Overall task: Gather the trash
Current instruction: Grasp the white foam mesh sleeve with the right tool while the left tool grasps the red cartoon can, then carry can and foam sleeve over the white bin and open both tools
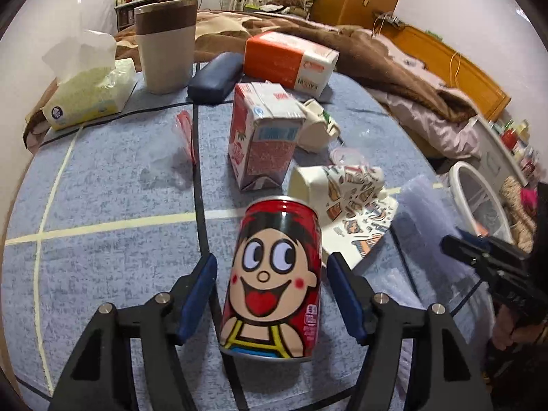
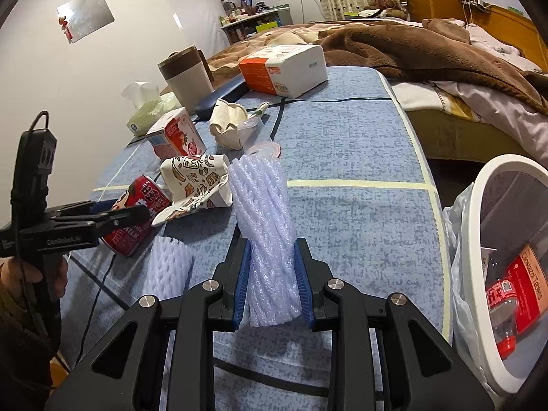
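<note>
- The red can (image 1: 274,277) with the cartoon face lies on the blue tablecloth (image 1: 102,267), tipped on its side, directly between the 2 blue pads of the left gripper (image 1: 272,294). The jaws stand wide, with a gap showing on each side of the can, so nothing is gripped yet; the straddle looks like the set-up for closing on the can's body.
- The right gripper (image 2: 272,284) has its pads pressed against a white foam net sleeve (image 2: 263,236), which stands up out of the jaws. It is pinched low on its length, probably so the soft mesh does not slip while carried.
- A 2nd foam sleeve (image 2: 169,267) lies on the cloth just left of that gripper, near the can.
- The white bin (image 2: 479,239) with a plastic liner sits off the table's right edge, close to the right gripper. A red-labelled bottle and a tablet box already lie inside, so the held sleeve is likely bound there.
- Just beyond the can lies a crushed patterned paper cup (image 1: 346,188), then a strawberry milk carton (image 1: 260,133) standing upright and a crumpled white cup (image 1: 318,126).
- Further back are a tissue pack (image 1: 89,96), a beige tumbler (image 1: 166,44), a dark case (image 1: 212,77) and an orange-and-white box (image 1: 291,58); these look like kept items rather than trash.
</note>
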`<state>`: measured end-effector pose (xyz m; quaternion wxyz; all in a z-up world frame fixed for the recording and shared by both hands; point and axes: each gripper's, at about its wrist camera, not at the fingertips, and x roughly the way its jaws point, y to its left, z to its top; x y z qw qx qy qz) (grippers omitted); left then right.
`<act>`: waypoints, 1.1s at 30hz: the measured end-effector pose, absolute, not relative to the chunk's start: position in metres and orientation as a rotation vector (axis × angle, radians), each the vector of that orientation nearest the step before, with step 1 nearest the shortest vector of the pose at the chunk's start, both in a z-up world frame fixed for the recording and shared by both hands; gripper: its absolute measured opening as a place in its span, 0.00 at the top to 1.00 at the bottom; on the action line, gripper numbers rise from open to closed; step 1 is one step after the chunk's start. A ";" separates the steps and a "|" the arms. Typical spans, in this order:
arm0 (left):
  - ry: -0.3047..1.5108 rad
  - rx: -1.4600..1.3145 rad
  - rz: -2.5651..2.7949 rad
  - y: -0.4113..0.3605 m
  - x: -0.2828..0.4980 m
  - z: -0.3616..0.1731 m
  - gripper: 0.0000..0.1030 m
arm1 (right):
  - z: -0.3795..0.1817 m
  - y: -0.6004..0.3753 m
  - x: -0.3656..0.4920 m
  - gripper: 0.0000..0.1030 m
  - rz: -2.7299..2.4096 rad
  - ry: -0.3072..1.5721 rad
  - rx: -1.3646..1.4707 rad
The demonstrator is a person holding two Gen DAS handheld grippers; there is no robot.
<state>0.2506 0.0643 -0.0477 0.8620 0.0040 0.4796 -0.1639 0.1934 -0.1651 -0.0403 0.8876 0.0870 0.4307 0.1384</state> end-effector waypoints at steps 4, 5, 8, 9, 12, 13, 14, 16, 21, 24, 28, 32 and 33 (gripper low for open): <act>1.005 0.069 -0.325 0.054 0.244 -0.049 0.46 | -0.039 -0.168 0.192 0.74 0.285 0.888 0.186; 0.999 0.074 -0.320 0.052 0.242 -0.047 0.46 | -0.038 -0.169 0.191 0.74 0.283 0.886 0.188; 0.980 0.072 -0.315 0.052 0.237 -0.040 0.46 | -0.036 -0.173 0.188 0.74 0.283 0.877 0.195; 0.970 0.072 -0.318 0.051 0.235 -0.036 0.46 | -0.035 -0.174 0.186 0.74 0.283 0.871 0.197; 0.940 0.071 -0.313 0.049 0.229 -0.025 0.46 | -0.028 -0.179 0.182 0.74 0.281 0.850 0.204; 0.927 0.072 -0.309 0.048 0.226 -0.019 0.46 | -0.026 -0.181 0.181 0.74 0.278 0.843 0.207; 0.917 0.072 -0.312 0.046 0.223 -0.015 0.46 | -0.023 -0.183 0.180 0.74 0.276 0.833 0.210; 0.897 0.073 -0.322 0.040 0.217 -0.006 0.46 | -0.016 -0.189 0.175 0.74 0.268 0.813 0.215; 0.846 0.090 -0.360 0.019 0.202 0.014 0.46 | 0.000 -0.204 0.163 0.74 0.249 0.766 0.223; 0.811 0.084 -0.372 0.009 0.196 0.024 0.47 | 0.006 -0.213 0.156 0.74 0.233 0.745 0.228; 0.778 0.106 -0.376 -0.005 0.189 0.033 0.48 | 0.011 -0.226 0.148 0.74 0.213 0.723 0.240; 0.787 0.097 -0.374 -0.009 0.189 0.026 0.47 | 0.010 -0.232 0.145 0.74 0.207 0.716 0.244; 0.790 0.089 -0.362 -0.008 0.190 0.023 0.47 | 0.009 -0.233 0.144 0.74 0.208 0.717 0.248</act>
